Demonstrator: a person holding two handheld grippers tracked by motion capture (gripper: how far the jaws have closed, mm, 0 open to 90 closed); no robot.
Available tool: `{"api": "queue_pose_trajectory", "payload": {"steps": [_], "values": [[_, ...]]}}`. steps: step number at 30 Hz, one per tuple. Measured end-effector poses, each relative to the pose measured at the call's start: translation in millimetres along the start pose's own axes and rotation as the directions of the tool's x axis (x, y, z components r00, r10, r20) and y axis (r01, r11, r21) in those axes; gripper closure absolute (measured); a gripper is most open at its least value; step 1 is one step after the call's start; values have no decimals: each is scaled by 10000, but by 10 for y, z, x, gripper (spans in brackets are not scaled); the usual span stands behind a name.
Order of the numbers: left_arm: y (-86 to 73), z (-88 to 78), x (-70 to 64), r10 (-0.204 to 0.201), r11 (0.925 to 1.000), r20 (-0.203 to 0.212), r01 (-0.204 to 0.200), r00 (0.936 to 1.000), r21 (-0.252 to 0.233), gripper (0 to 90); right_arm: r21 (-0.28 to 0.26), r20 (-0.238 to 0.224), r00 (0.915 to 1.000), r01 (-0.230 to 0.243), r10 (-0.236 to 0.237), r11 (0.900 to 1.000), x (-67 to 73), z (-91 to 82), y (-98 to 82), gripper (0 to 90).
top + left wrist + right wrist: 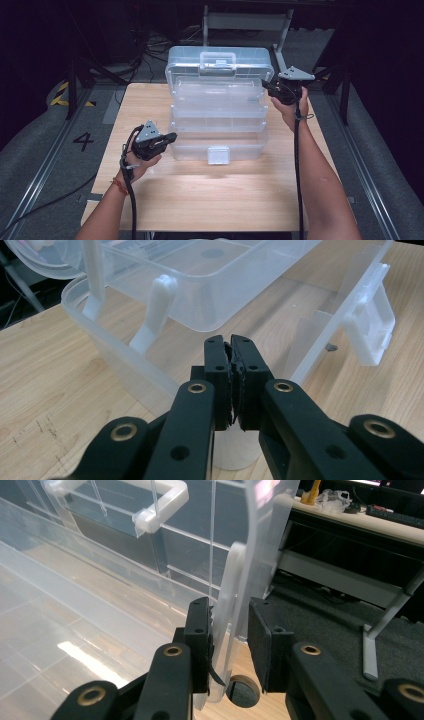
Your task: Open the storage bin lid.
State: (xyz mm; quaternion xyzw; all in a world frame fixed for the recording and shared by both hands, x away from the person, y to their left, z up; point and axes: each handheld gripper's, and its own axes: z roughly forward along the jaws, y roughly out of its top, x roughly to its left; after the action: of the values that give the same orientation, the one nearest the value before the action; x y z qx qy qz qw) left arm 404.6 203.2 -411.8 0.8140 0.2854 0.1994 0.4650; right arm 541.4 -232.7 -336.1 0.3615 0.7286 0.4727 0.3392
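Where the left gripper (231, 347) points at the front left corner of the clear plastic toolbox (218, 105), jaws pressed flat together with nothing between them. Just short of the box's lowest tier, tips near its rim but apart from it, above the wooden table (200, 195). Beyond those tips in the left gripper view: a white hinge arm (152, 315) slanting up from the lower tier to the raised tray (215, 275) above, and off to the right the front latch (372, 325) hanging from the lower tier's front wall.

Farther off, at the box's right rear corner, the right gripper (229, 630) with jaws parted, straddling the right edge of the upright lid (265, 540) and a white link arm (232, 580) beside it. Left pad close against the plastic; right pad standing clear, with a gap on that side. Cannot tell whether the left pad actually touches.

Box itself in the middle of the table, opened out in stepped tiers, lid tilted back at the rear with its carry handle (218, 61) on top. Each gripper held in a hand, left hand (137, 162) low at the front, right hand (292, 107) raised at the back. Dark floor and a grey metal stand (385, 625) beyond the table edge.
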Motion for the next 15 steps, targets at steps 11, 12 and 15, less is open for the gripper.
{"api": "queue_pose_trajectory", "payload": {"steps": [11,12,15], "values": [[-1,-2,5,2,10000,34,-2,10000,22,866,135,-45,10000,64,-64,9999,-23,66,-39,735],[-1,-1,4,2,10000,29,-2,10000,23,866,146,-30,10000,83,-82,9999,-24,68,-39,737],[-2,0,1,-7,10000,18,7,10000,0,864,232,-72,10000,53,-52,9997,-39,76,-22,741]]}}
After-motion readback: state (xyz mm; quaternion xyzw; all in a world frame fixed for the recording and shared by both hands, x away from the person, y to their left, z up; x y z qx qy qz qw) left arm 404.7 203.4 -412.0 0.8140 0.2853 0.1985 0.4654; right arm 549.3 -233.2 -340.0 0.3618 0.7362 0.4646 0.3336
